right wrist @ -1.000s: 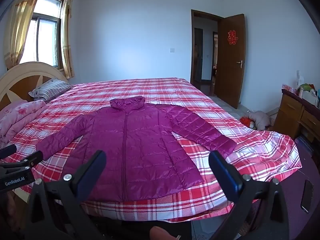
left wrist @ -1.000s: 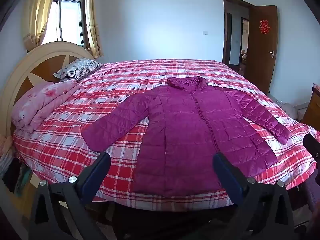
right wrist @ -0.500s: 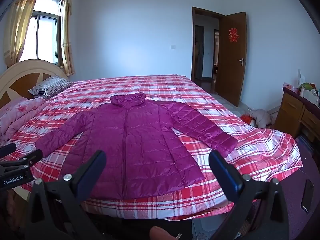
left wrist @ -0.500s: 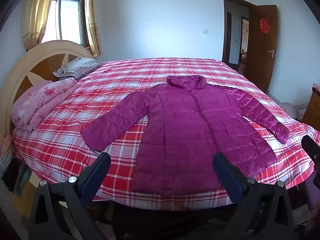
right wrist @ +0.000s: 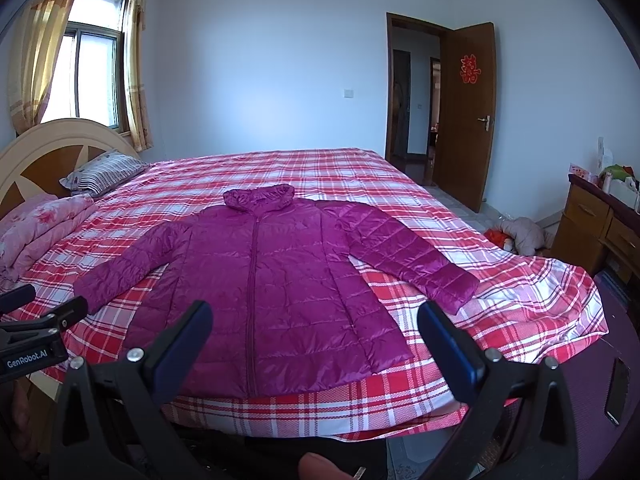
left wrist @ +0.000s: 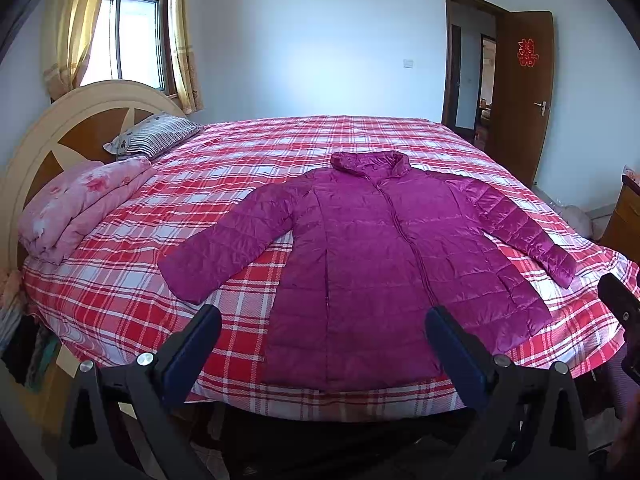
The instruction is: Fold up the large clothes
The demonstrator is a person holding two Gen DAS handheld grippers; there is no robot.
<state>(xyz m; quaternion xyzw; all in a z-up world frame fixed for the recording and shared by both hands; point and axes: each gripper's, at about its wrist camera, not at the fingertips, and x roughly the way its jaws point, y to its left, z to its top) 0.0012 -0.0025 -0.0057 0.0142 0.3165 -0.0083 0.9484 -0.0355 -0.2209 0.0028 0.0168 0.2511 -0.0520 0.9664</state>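
Jaws on both the left gripper point(left wrist: 323, 318) and right gripper point(right wrist: 315, 314) stay spread, empty, edging closer to the flat purple jacket point(left wrist: 372, 264) on the bed point(left wrist: 248, 152); folding hasn't begun.

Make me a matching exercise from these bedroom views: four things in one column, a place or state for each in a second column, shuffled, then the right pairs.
Things
1. purple jacket
2. striped pillow
3. wooden door
4. left gripper

Places or states
A. swung open, red paper decoration on it
B. open, holding nothing
C. against the headboard
D. spread flat on the plaid bed, sleeves out, zipped shut

Pairs: 1-D, 2-C, 3-A, 4-B
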